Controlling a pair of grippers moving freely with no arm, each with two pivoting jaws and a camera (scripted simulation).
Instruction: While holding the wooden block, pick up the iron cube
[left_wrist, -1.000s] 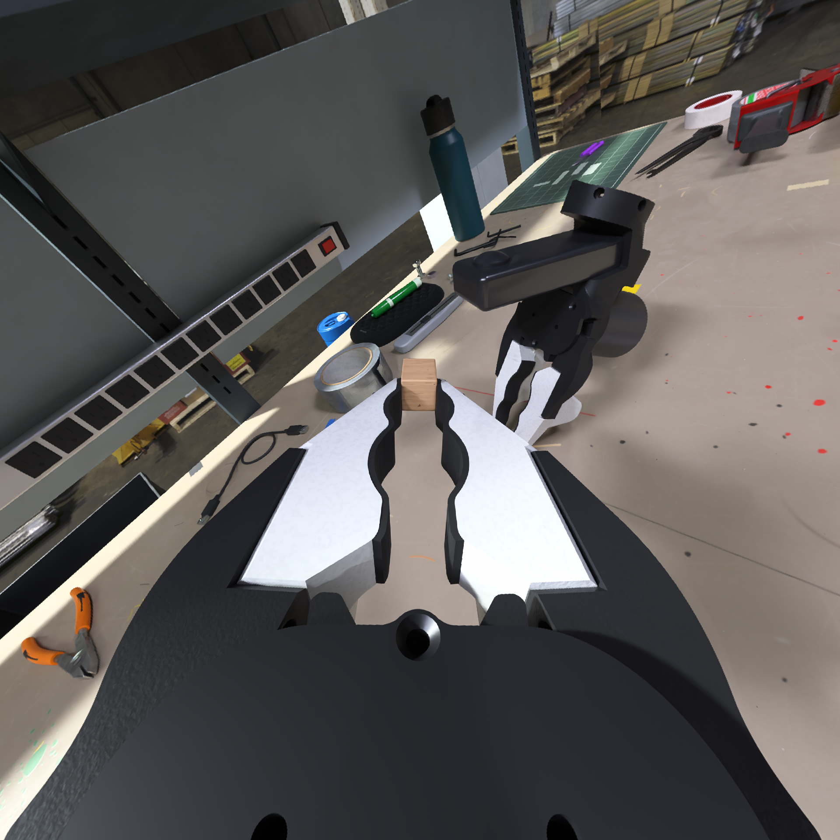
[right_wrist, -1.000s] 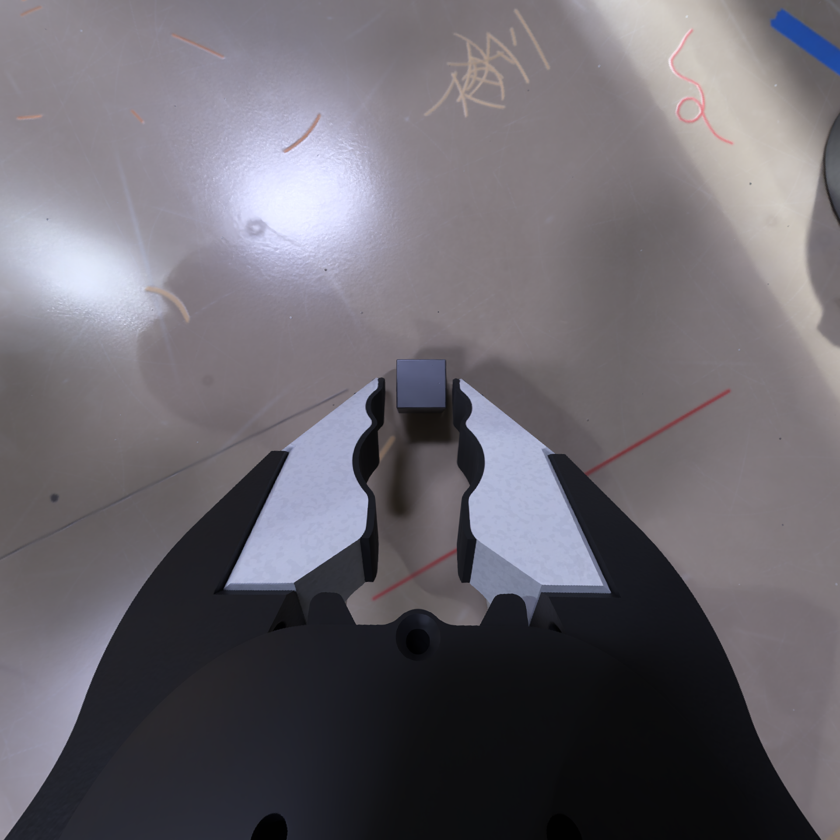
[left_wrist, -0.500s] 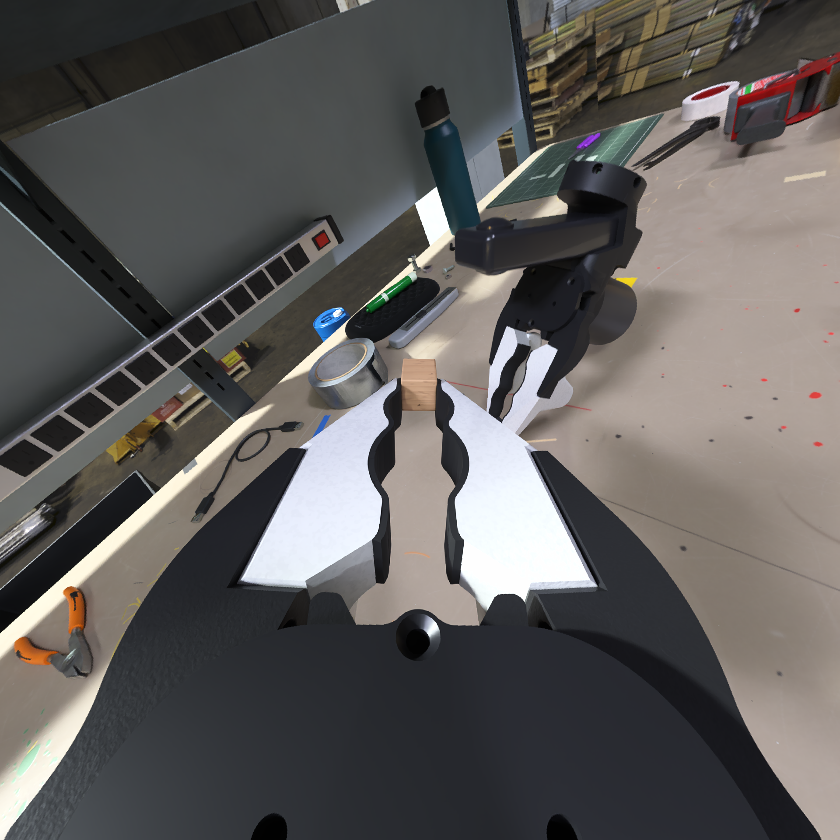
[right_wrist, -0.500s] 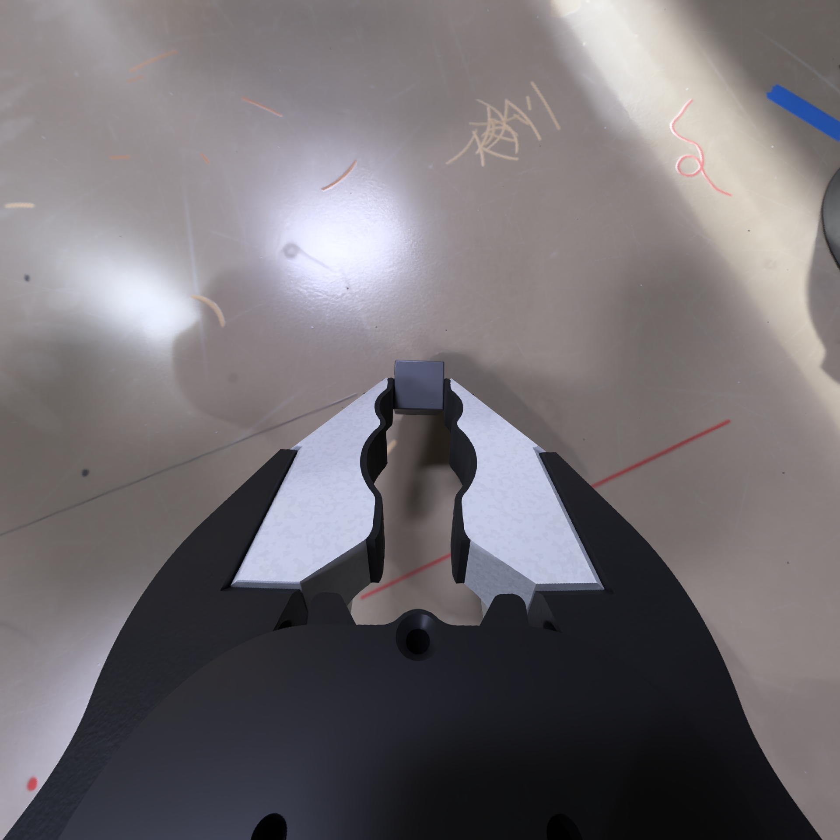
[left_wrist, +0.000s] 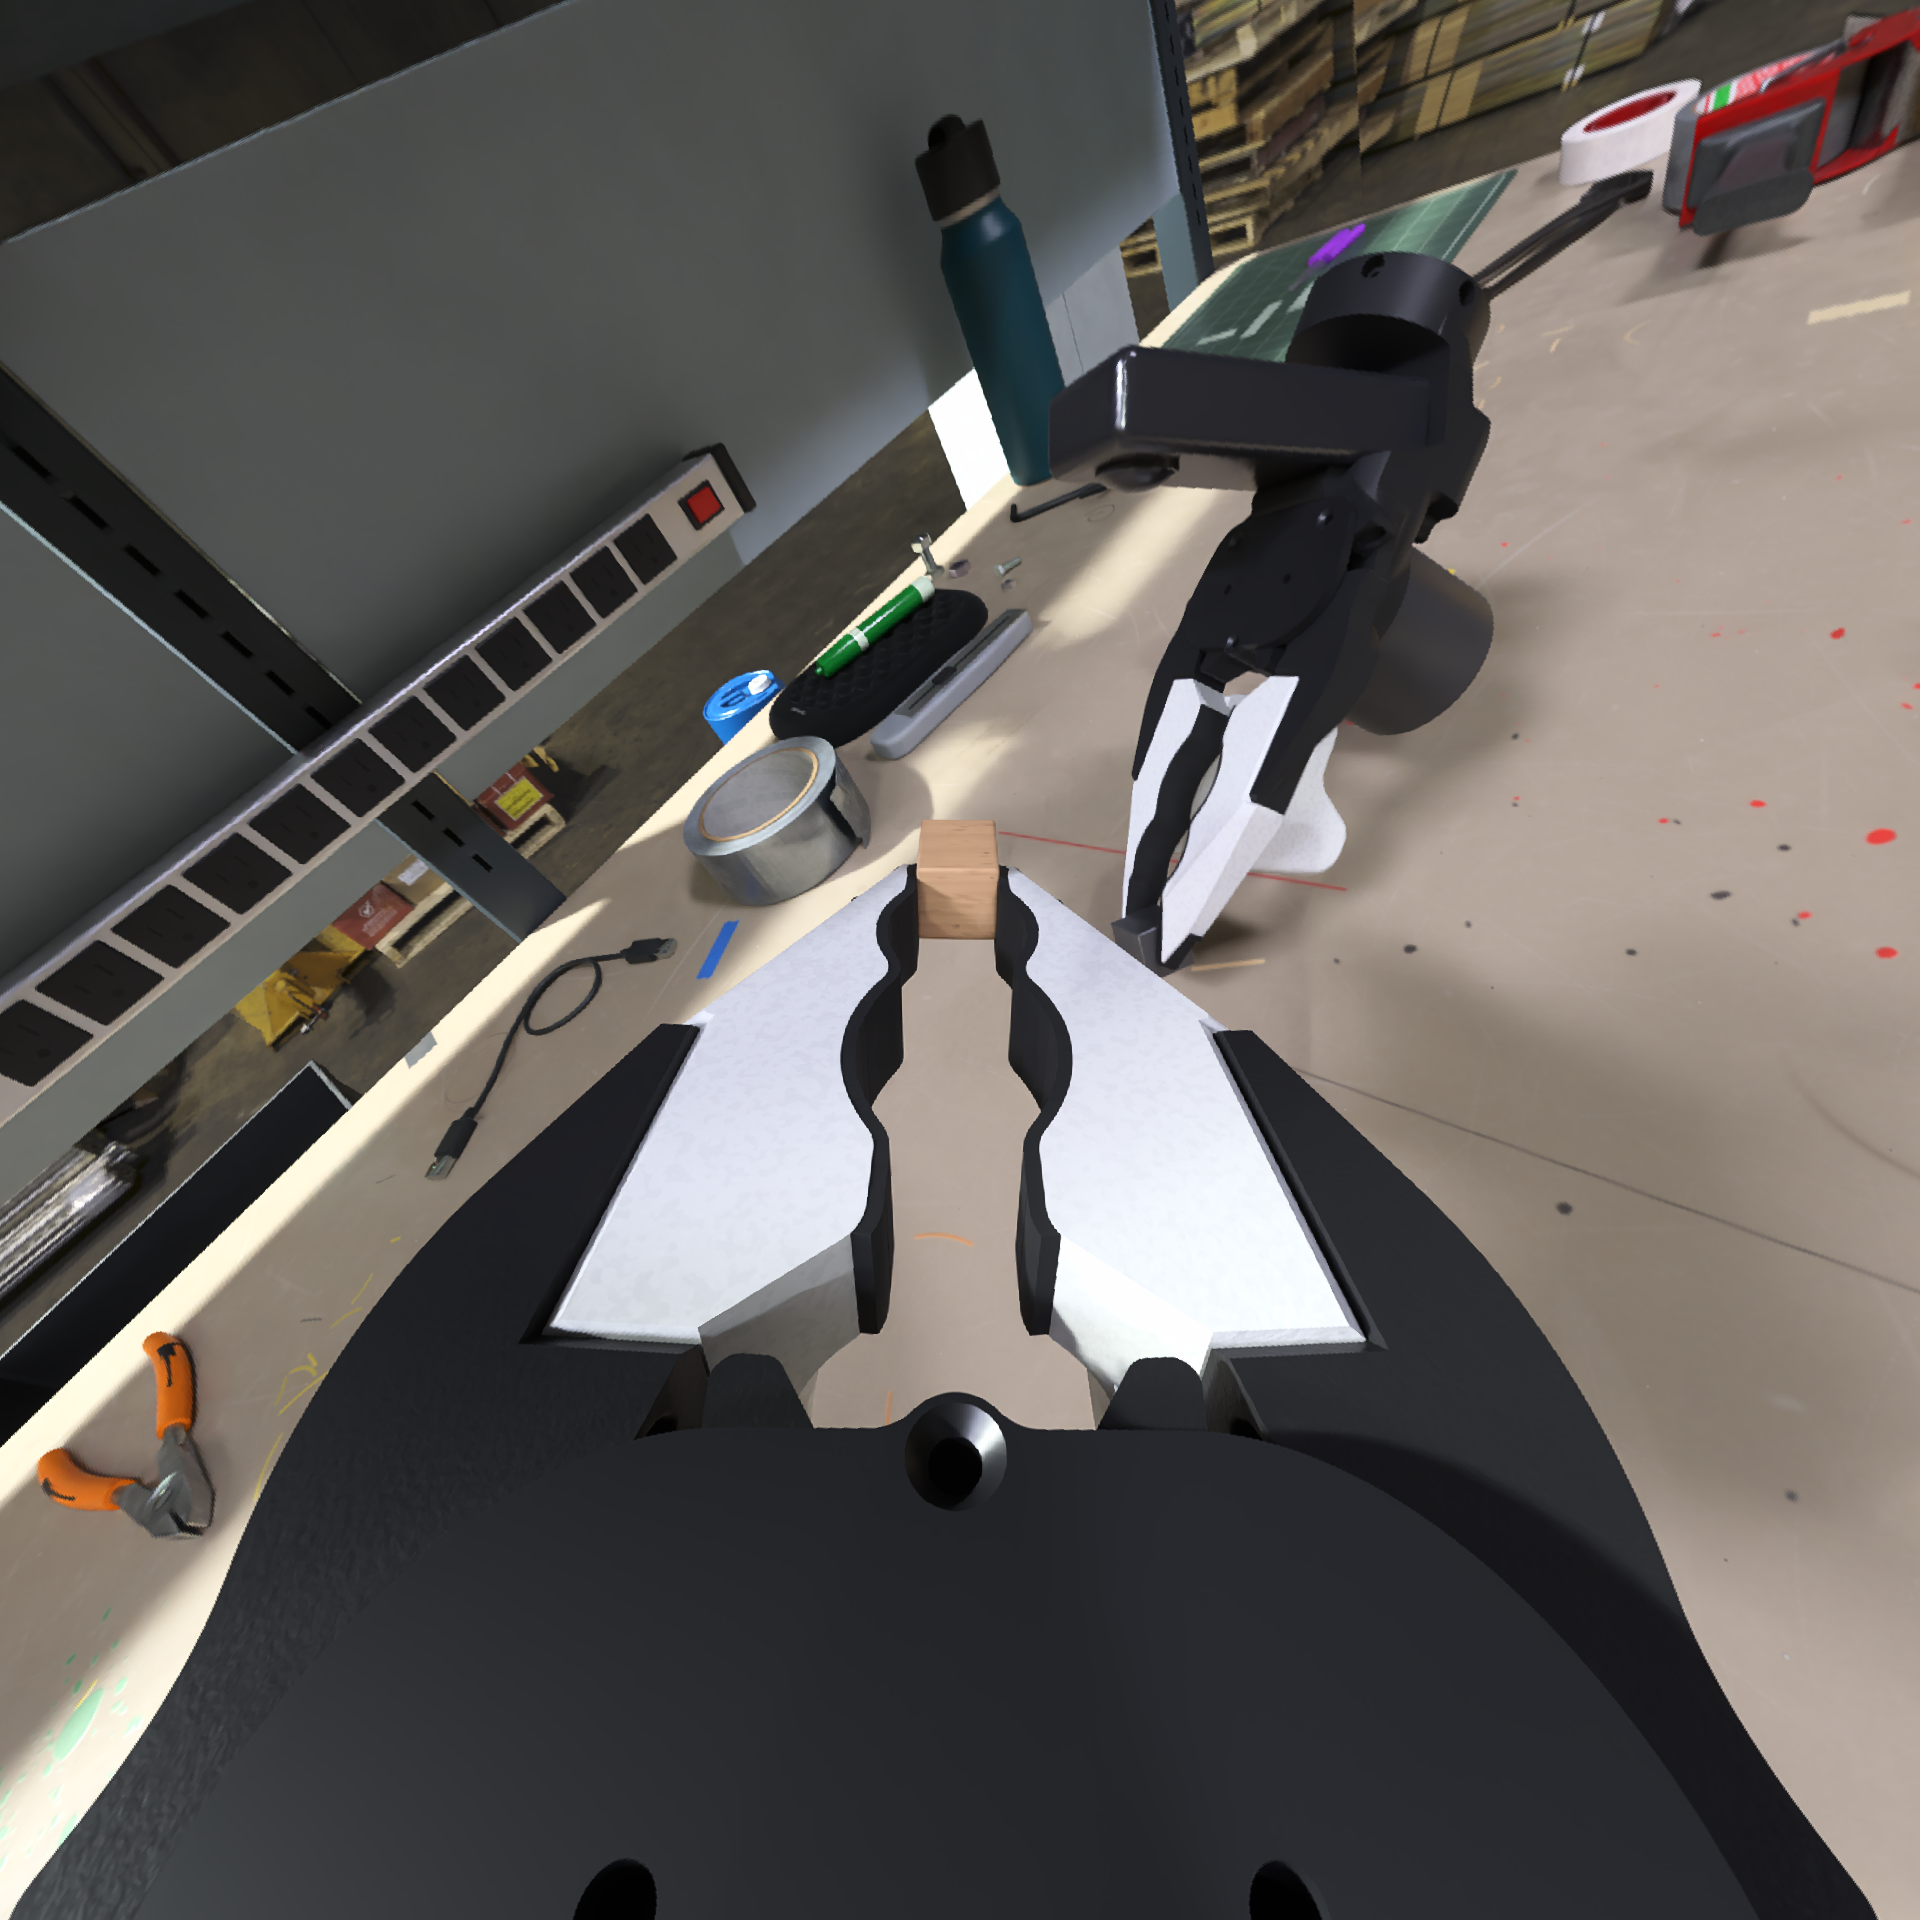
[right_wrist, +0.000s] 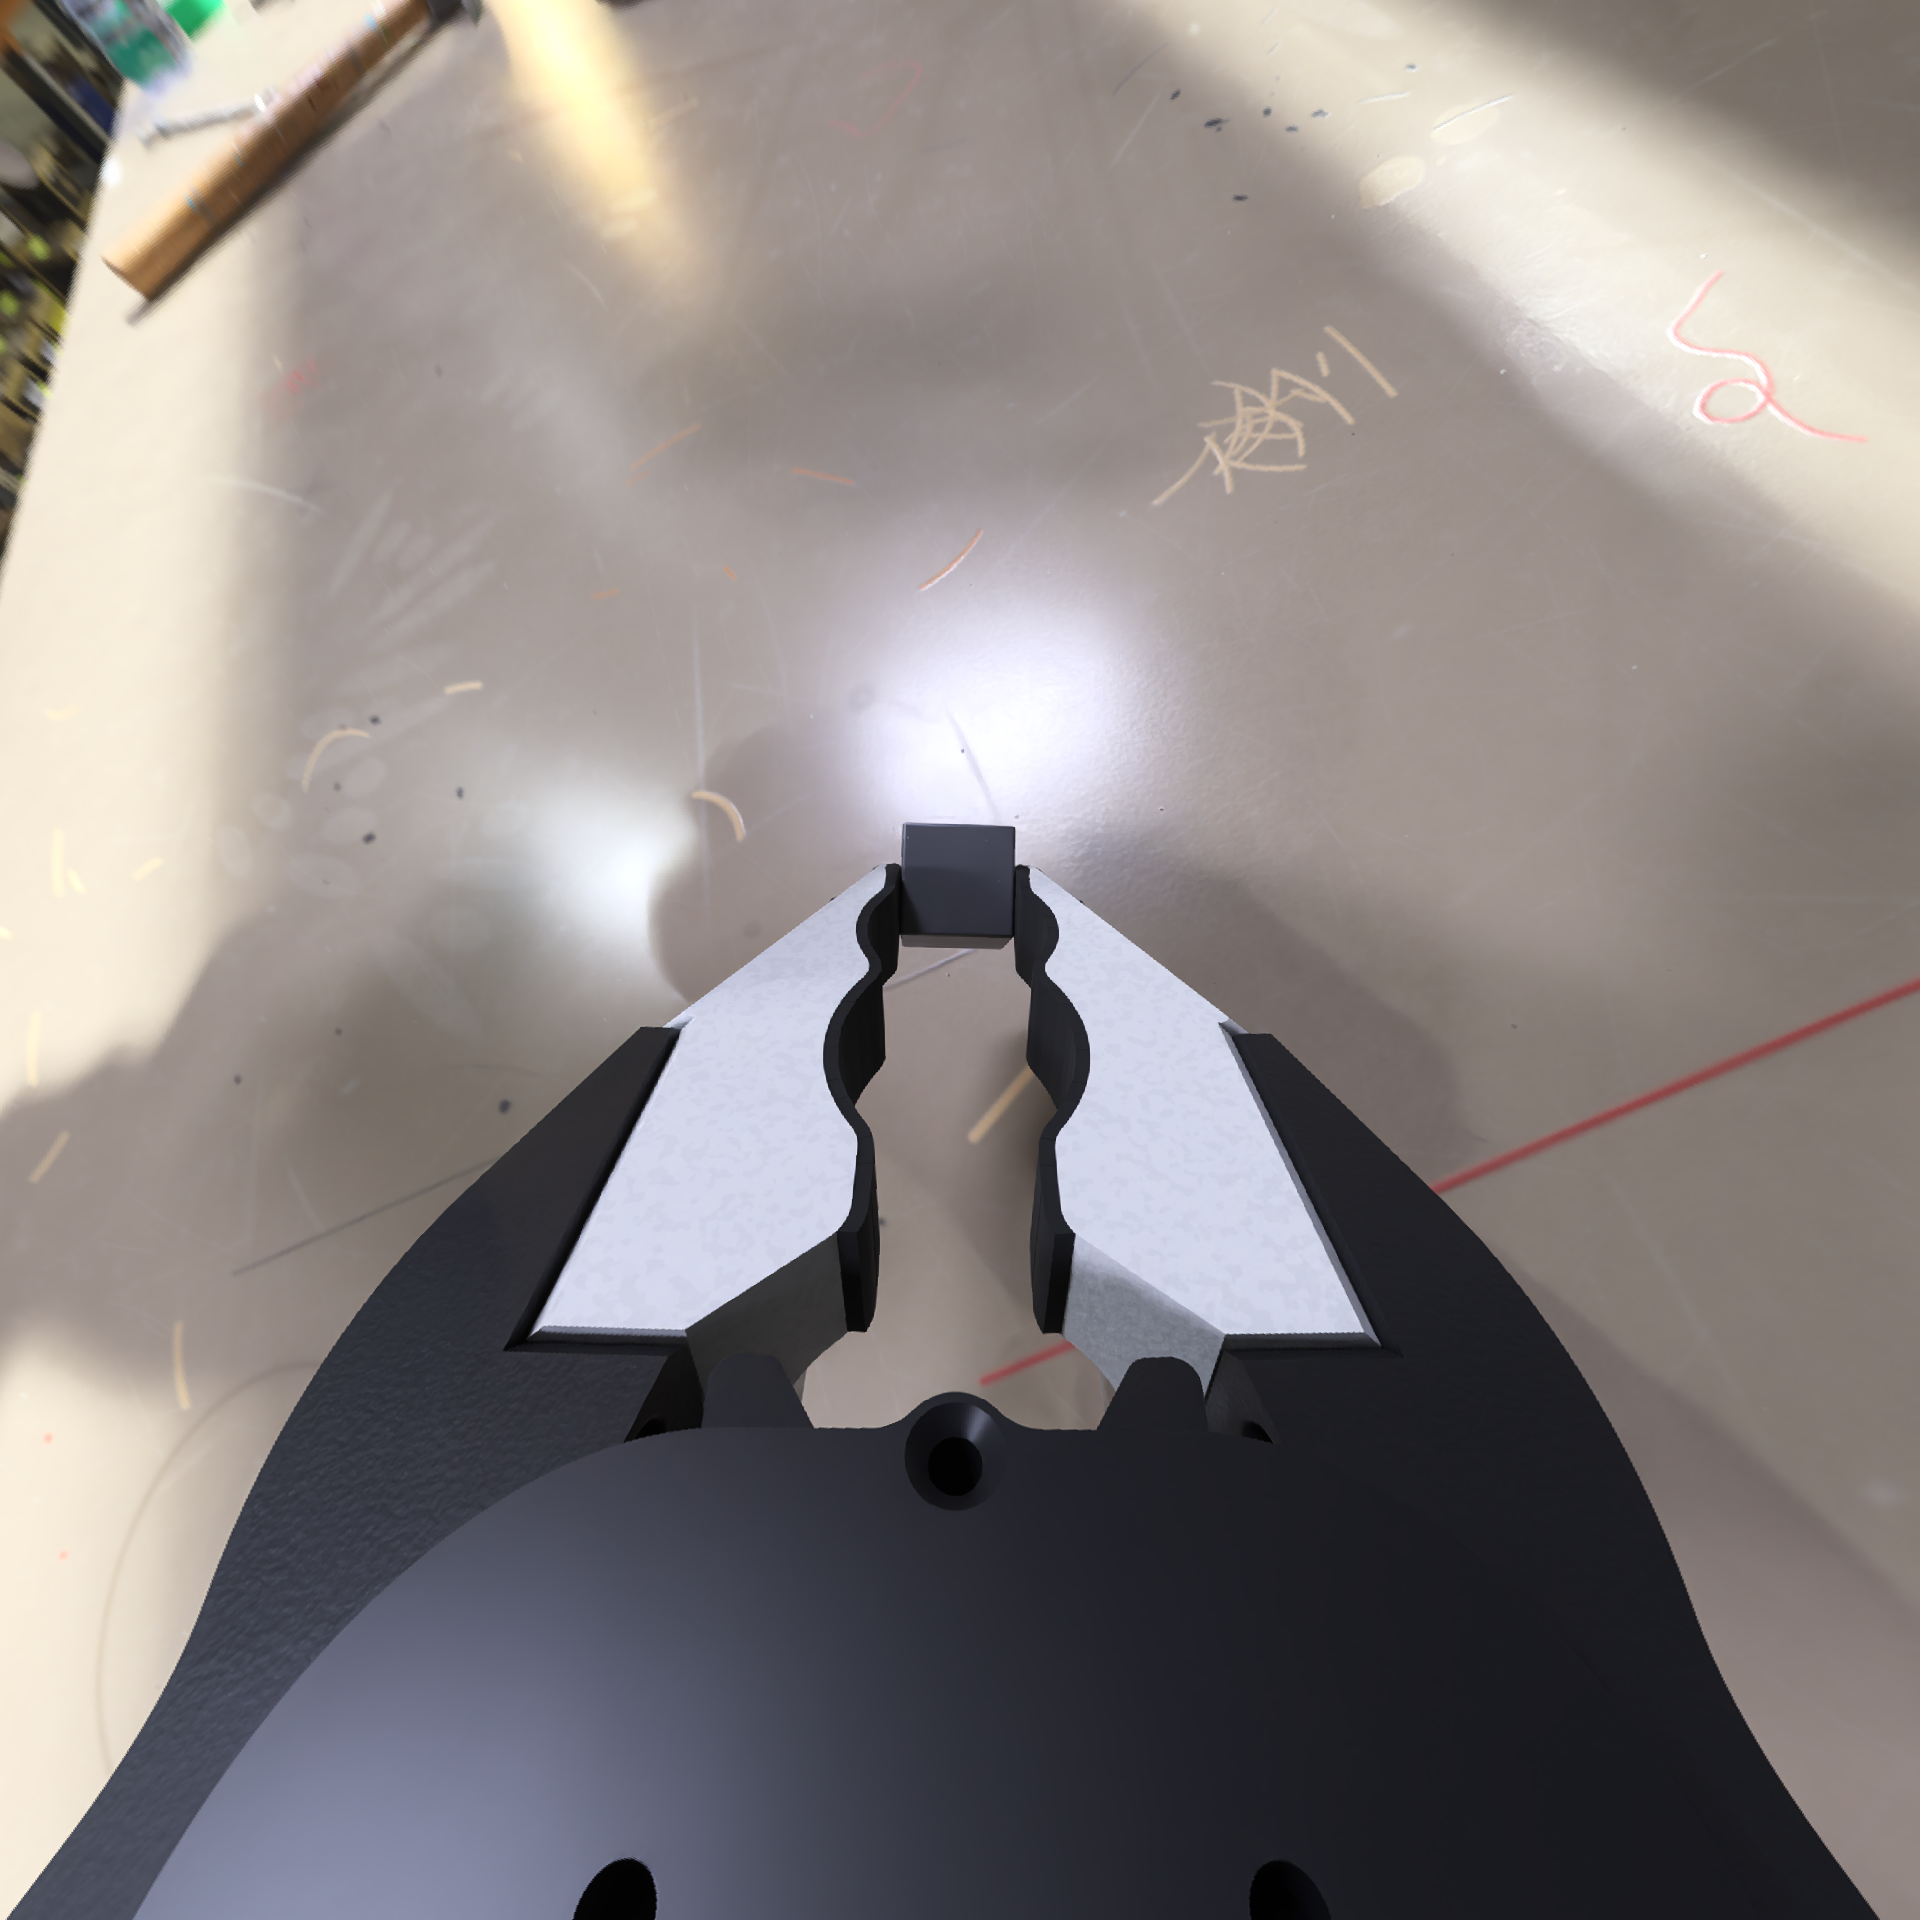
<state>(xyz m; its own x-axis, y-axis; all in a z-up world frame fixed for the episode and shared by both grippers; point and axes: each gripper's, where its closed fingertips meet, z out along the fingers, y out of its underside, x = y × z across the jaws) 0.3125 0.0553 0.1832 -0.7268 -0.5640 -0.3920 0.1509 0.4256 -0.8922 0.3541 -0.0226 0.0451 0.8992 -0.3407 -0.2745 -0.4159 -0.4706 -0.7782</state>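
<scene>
The right gripper (right_wrist: 956, 894) has its jaws clamped on the iron cube (right_wrist: 956, 883) at the very fingertips, apparently just clear of the workbench (right_wrist: 1455, 727), though the glare hides any gap. The left gripper (left_wrist: 958, 899) pinches the wooden block (left_wrist: 957, 878) likewise, held aside beyond the duct tape roll (left_wrist: 779, 821), so both stay gripped together.

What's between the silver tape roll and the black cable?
In the left wrist view, only a small blue strip lies on the bench between the tape roll and the cable.
</scene>
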